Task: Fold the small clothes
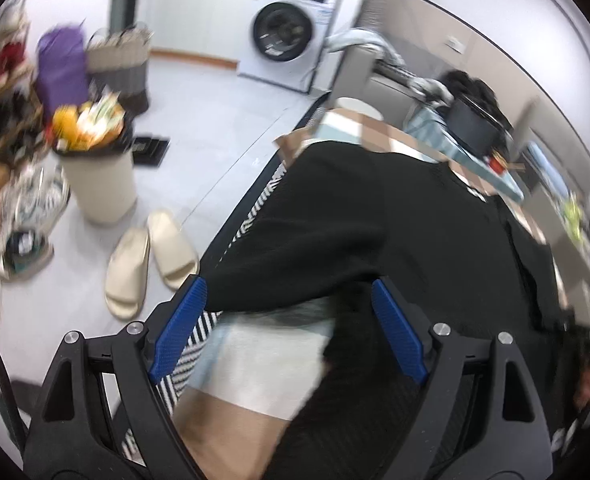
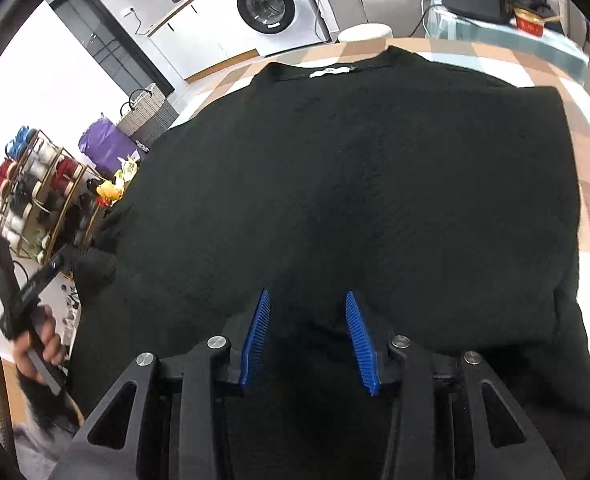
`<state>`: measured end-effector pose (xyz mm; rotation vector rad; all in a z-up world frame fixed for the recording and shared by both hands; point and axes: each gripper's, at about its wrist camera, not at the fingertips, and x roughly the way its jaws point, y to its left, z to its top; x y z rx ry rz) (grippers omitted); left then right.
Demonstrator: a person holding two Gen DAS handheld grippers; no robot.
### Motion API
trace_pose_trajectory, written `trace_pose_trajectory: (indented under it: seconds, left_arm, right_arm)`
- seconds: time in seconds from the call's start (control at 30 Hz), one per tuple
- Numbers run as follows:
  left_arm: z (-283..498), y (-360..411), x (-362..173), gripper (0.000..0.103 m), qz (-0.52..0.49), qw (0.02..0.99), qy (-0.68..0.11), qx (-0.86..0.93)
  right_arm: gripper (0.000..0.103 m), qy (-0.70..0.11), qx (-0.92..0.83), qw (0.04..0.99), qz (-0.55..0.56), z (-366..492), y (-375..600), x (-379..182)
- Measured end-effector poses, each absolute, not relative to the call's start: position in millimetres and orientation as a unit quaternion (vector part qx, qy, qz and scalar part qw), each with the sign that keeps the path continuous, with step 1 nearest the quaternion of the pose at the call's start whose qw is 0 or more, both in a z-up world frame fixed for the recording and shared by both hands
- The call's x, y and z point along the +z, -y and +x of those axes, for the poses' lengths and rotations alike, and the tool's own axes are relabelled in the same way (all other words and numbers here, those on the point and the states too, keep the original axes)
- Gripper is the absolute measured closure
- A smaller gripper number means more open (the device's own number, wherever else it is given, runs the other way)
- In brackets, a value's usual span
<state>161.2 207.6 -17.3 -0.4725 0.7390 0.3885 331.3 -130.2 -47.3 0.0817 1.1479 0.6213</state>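
Over the left edge of the table, the left wrist view shows the left gripper (image 1: 291, 292) with its blue pads (image 1: 179, 328) spread wide and nothing gripped between them. A black knitted sweater (image 1: 355, 216) lies ahead on the checked tablecloth (image 1: 255, 364), one dark fold reaching down beside the right-hand pad. A striped border of the cloth (image 1: 199, 336) hangs at the table edge. On the floor to the left stand a pair of beige slippers (image 1: 151, 256) and a full waste bin (image 1: 99, 176); a washing machine (image 1: 287, 36) stands against the far wall.

From the right wrist view, the right gripper (image 2: 307, 300) hangs over the near hem of the same sweater (image 2: 355, 168), which is spread flat with its collar (image 2: 335, 70) at the far side. Its pads (image 2: 257, 332) stand partly apart, with no cloth pinched between them. At the left edge a hand (image 2: 39, 340) grips the handle of the other tool.
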Motion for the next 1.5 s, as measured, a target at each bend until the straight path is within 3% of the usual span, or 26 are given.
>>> trace_pose_trajectory:
  seconds: [0.37,0.47,0.53,0.63,0.8,1.0,1.1,1.17,1.23,1.3,1.5]
  left_arm:
    - [158,-273,-63,0.022,-0.361,0.836,-0.378,0.167]
    - [175,-280,-77,0.039,-0.382,0.824,-0.389,0.155]
    - [188,-278,-82,0.062,-0.388,0.82,-0.393,0.151]
    - [201,-278,-80,0.087,-0.377,0.829,-0.384,0.151]
    - [223,-264,-44,0.094,-0.299,0.864,-0.366,0.174]
    - [287,-189,38,0.094,-0.166,0.925,-0.321,0.119]
    - [323,-129,52,0.092,-0.113,0.935,-0.334,0.029]
    - [338,-89,44,0.075,-0.088,0.925,-0.367,-0.031]
    - [334,-72,37,0.05,-0.072,0.923,-0.375,-0.054]
    - [324,-71,32,0.035,-0.072,0.924,-0.372,-0.046]
    - [312,-123,8,0.032,-0.129,0.912,-0.388,0.017]
  right_arm:
    - [0.058,-0.506,0.27,0.813,0.098,287,151,-22]
    - [0.058,-0.508,0.269,0.811,0.107,281,153,-25]
    - [0.058,-0.511,0.263,0.81,0.118,279,156,-29]
    - [0.058,-0.512,0.254,0.81,0.129,277,162,-33]
    - [0.058,-0.505,0.242,0.815,0.15,270,176,-32]
    - [0.058,-0.49,0.245,0.819,0.167,257,187,-25]
    - [0.058,-0.487,0.242,0.821,0.173,252,193,-24]
    - [0.058,-0.486,0.239,0.822,0.176,251,196,-25]
    - [0.058,-0.488,0.235,0.821,0.181,249,200,-27]
    - [0.058,-0.487,0.229,0.823,0.183,245,204,-27]
    - [0.057,-0.489,0.218,0.822,0.193,240,217,-30]
